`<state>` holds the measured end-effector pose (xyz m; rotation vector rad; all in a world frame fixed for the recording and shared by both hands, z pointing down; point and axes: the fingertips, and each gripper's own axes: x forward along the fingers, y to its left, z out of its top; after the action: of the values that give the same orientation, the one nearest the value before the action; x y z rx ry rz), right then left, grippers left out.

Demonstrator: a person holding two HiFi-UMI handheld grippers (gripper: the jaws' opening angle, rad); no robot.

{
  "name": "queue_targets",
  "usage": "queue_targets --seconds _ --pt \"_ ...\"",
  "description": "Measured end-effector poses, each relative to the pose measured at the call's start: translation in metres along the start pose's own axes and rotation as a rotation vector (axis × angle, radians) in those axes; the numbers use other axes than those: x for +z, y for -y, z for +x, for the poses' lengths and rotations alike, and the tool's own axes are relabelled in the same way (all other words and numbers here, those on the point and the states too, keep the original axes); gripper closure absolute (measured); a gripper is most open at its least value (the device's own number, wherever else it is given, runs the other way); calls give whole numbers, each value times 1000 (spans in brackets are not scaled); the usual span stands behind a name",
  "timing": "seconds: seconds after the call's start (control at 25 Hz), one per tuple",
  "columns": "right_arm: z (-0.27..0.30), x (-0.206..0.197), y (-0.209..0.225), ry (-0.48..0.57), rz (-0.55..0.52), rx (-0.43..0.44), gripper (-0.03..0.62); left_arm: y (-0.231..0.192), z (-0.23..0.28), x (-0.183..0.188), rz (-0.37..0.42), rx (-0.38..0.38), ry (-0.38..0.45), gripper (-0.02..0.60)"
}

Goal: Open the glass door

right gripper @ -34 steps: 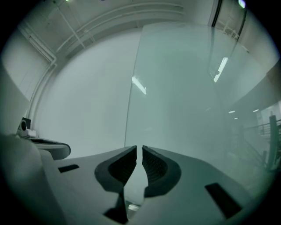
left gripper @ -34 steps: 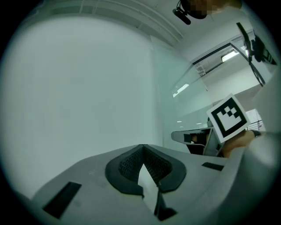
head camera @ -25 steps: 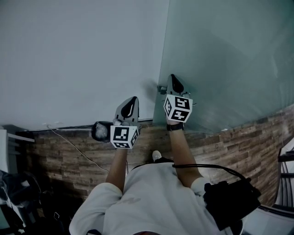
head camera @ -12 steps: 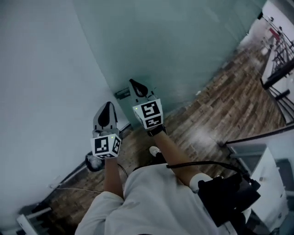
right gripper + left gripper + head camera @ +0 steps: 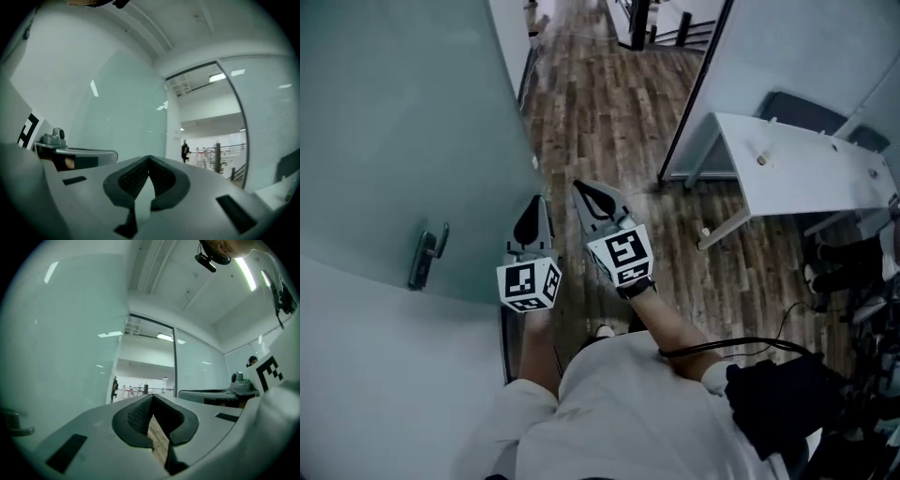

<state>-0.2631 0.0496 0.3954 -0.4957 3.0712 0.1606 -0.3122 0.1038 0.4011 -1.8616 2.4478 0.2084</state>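
Both pairs of jaws were pressed shut on nothing, beside a glass door (image 5: 394,141) that stood swung open.

The left gripper (image 5: 534,204) and right gripper (image 5: 579,187) pointed side by side at the gap. The door stood to their left, its handle (image 5: 427,258) clear of both tips, and wooden floor (image 5: 609,103) ran on through the opening past a black frame post (image 5: 694,94). Whether the door had just been opened or was due to be closed, 1 moment could not settle. With neither of the 2 grippers holding the handle, the door could probably swing back against the left gripper, which sat near its edge. The cable (image 5: 722,342) at the person's right might snag on the white table (image 5: 806,169) nearby.
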Motion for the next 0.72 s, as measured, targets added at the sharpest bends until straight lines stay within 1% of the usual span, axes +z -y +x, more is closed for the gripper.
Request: queue_targets --seconds 0.08,0.16,0.32,0.44,0.52,0.6,0.68,0.72 --pt "-39 9 51 17 -5 -141 589 50 29 3 -13 -102 11 580" --pt "-81 20 86 29 -13 -229 589 99 42 10 -14 -166 18 580" --pt "-154 32 134 43 -21 -330 589 182 51 14 -28 -238 19 580" --pt "-199 46 166 43 -17 -385 589 235 55 23 -12 -278 12 580" --pt "-220 53 188 43 -13 -416 589 263 60 30 -4 -295 17 580" --pt "-232 52 209 49 0 -444 589 283 67 31 6 -311 26 580" --pt "-227 38 220 51 6 -460 589 282 76 20 13 -317 34 580" --pt "-215 27 220 48 0 -461 589 270 83 8 8 -315 39 580"
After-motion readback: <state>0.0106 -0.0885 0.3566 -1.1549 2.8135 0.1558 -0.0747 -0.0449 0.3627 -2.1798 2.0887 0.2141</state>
